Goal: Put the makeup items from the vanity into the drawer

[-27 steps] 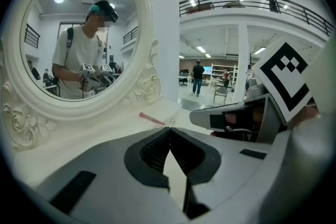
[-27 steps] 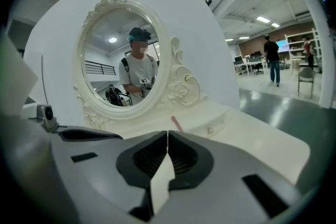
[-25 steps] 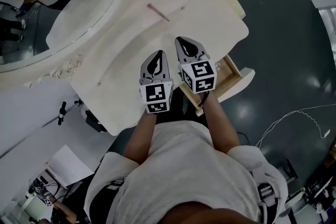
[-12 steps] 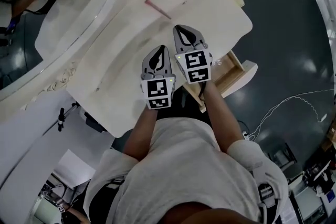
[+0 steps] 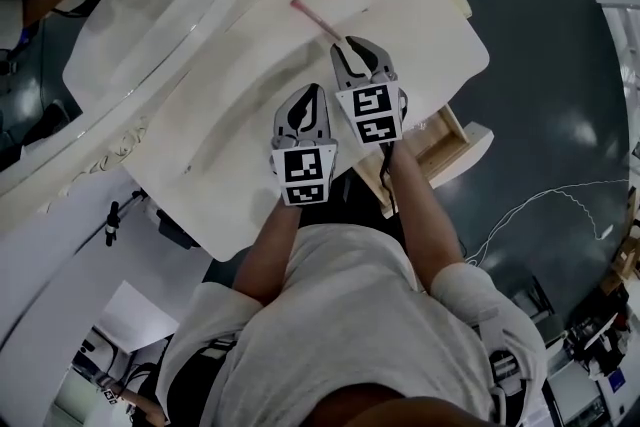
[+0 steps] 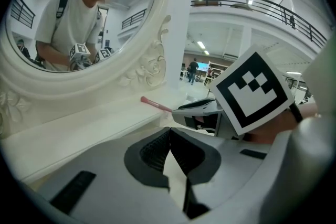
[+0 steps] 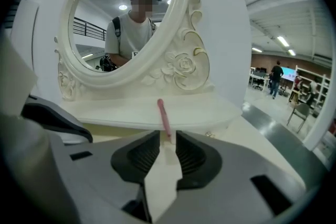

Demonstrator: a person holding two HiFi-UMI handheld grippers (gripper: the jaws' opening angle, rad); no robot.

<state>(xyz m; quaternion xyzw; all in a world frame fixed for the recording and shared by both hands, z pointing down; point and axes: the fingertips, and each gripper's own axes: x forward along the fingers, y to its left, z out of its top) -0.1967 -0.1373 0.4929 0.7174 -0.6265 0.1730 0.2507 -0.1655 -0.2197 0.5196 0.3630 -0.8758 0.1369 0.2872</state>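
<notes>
A thin pink makeup stick lies on the raised shelf of the cream vanity, just below the mirror frame. In the right gripper view the stick runs straight away from me, and its near end sits at the narrow gap between the jaws of my right gripper, which is open. In the head view my right gripper touches that end. My left gripper hovers over the tabletop beside it, behind and to the left. Its jaws are shut with nothing in them.
An oval mirror with a carved frame backs the vanity. A wooden drawer stands pulled open at the vanity's right front, next to my right forearm. Dark floor with a white cable lies to the right.
Both grippers have moved forward over the vanity toward the mirror. The right one has reached the near end of the pink stick.
</notes>
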